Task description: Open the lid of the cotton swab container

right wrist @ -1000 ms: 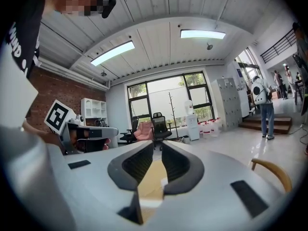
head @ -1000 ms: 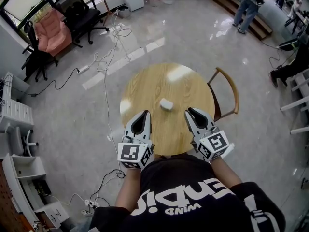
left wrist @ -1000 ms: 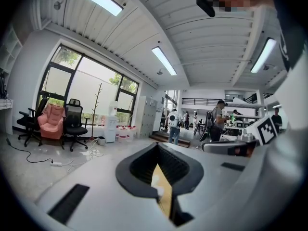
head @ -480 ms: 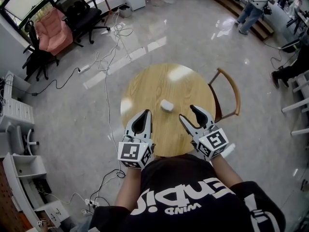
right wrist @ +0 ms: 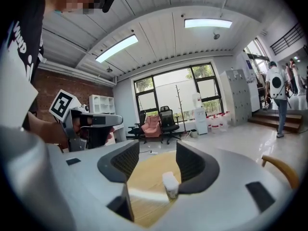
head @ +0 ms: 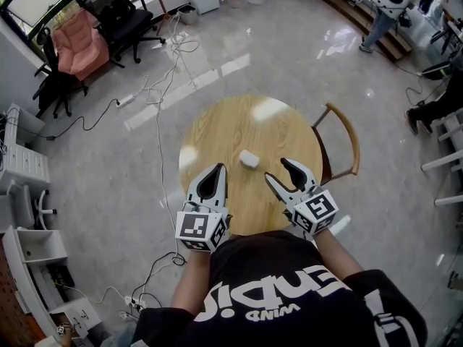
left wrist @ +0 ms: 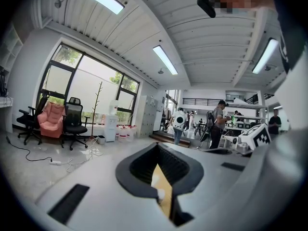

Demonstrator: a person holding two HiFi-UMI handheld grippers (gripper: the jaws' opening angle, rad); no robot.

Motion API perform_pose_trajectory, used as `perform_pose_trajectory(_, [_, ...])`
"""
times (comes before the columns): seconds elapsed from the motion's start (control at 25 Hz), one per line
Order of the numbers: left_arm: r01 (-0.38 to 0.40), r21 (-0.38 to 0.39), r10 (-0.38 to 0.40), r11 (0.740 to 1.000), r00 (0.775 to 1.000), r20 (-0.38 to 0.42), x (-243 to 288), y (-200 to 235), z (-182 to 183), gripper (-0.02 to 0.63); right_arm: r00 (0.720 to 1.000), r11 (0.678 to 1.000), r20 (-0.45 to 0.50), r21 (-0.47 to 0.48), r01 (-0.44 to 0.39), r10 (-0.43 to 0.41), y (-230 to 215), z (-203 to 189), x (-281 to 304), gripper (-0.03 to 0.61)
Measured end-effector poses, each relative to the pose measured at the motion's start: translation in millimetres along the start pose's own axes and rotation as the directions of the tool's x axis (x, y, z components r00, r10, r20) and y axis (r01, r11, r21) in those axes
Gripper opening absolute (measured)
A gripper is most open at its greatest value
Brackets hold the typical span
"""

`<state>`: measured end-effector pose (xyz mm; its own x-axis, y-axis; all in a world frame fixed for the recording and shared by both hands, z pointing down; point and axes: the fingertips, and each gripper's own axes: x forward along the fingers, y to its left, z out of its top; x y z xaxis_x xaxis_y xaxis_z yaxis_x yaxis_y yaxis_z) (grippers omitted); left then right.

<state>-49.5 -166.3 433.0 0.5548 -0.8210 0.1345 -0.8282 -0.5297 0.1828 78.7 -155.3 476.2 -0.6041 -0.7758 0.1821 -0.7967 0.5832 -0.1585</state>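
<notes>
Sitting near the middle of the round wooden counter (head: 217, 125), the small white cotton swab container (head: 249, 157) looks light, hard-shelled and likely to skid, so I'd pinch its lid at the edge. My right tool (head: 279, 170) is opening, empty, short of it; my left tool (head: 216, 169) is clenched on nothing.

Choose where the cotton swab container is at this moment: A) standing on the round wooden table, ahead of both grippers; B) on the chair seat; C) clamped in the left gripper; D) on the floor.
A: the cotton swab container stands free on the table, ahead of the shut left gripper and the right gripper, whose jaws are opening with nothing between them.
</notes>
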Motion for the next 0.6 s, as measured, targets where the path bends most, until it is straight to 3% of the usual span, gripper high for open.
perform_pose_trajectory(0.6, [-0.02,-0.004,0.02,1.0,1.0,-0.009,12,10,3,0.006,0.993,0.999,-0.111,0.008,-0.05,0.051,-16,-48,37,0.221])
